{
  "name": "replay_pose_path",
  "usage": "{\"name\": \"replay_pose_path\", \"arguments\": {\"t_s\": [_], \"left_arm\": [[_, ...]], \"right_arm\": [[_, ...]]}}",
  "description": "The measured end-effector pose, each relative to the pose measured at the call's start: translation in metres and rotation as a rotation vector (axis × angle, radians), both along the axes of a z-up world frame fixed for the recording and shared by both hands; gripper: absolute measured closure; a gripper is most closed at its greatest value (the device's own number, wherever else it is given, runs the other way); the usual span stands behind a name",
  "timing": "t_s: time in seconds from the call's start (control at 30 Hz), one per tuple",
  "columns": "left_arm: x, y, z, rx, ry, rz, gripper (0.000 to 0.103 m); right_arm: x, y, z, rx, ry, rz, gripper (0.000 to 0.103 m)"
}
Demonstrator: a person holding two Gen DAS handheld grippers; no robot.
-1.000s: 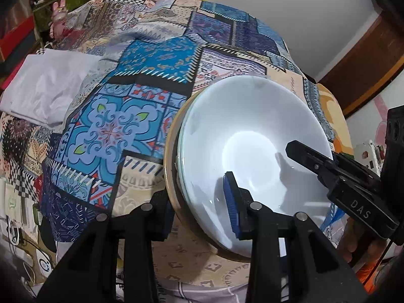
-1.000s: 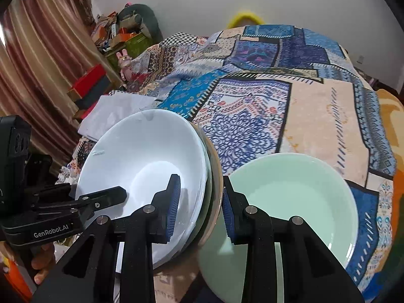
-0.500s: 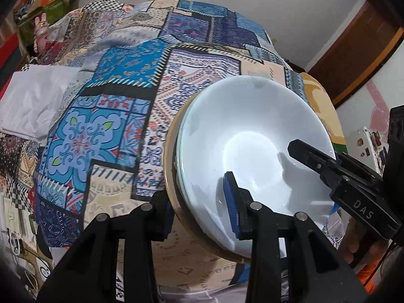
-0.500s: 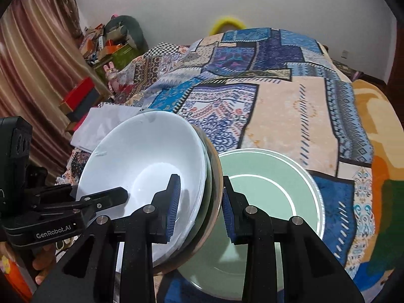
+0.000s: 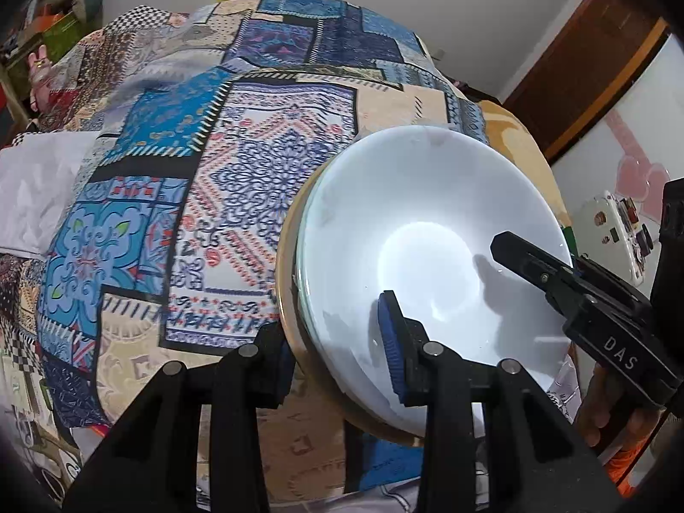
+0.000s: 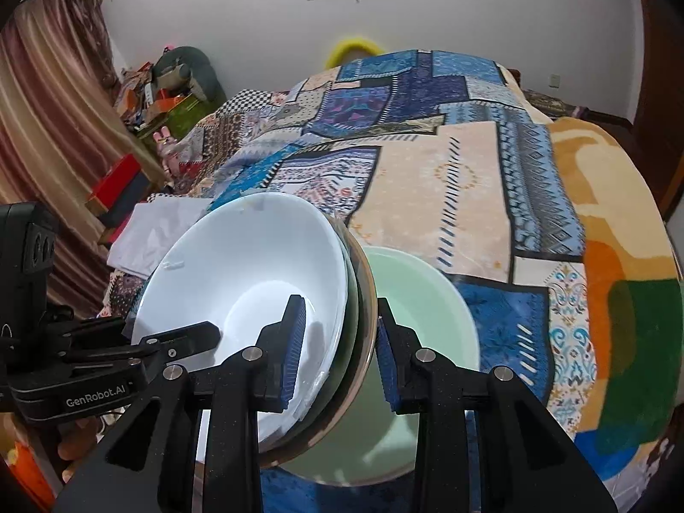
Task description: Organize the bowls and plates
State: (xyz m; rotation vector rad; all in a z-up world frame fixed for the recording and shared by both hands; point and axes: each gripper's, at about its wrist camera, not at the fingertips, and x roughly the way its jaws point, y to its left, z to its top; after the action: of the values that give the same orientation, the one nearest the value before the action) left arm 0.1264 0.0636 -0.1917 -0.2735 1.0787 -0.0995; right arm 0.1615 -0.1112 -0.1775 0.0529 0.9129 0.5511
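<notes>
A stack of nested bowls hangs tilted above the bed, its inner one a white bowl (image 5: pixel 427 231) (image 6: pixel 239 282) with a green rim and a tan outer rim (image 6: pixel 367 299) behind it. My left gripper (image 5: pixel 333 350) is shut on the stack's left rim, one pad inside the white bowl. On the opposite rim my right gripper (image 6: pixel 340 346) is shut the same way. Each gripper shows in the other's view: the right gripper (image 5: pixel 555 273), the left gripper (image 6: pixel 184 342). A pale green plate (image 6: pixel 423 299) lies on the quilt, partly under the stack.
A patchwork quilt (image 6: pixel 470 171) covers the bed, with an orange blanket (image 6: pixel 607 196) at its right side. A white folded cloth (image 5: pixel 34 184) lies at the left edge. Boxes and clutter (image 6: pixel 162 98) stand by the curtain, and a brown door (image 5: pixel 590 60) is at the far right.
Both grippers have carried the bowl stack to the right across the bed. The green plate, beside the stack before, now lies partly beneath it. Both grips are unchanged.
</notes>
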Motion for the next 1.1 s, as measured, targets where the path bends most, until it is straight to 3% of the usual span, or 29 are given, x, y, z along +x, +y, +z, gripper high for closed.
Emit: {"name": "replay_pose_path", "arguments": {"t_s": [0.57, 0.8, 1.1], "left_arm": [[0.021, -0.031, -0.029, 0.013, 0.078, -0.036, 0.067], [0.025, -0.029, -0.033, 0.002, 0.087, -0.035, 0.068], [0.024, -0.026, -0.034, -0.005, 0.087, -0.025, 0.066]], "right_arm": [[0.009, -0.025, -0.028, 0.008, 0.072, -0.038, 0.074], [0.009, -0.024, -0.029, 0.010, 0.055, -0.033, 0.074], [0.007, -0.022, -0.027, -0.012, 0.044, -0.035, 0.066]]}}
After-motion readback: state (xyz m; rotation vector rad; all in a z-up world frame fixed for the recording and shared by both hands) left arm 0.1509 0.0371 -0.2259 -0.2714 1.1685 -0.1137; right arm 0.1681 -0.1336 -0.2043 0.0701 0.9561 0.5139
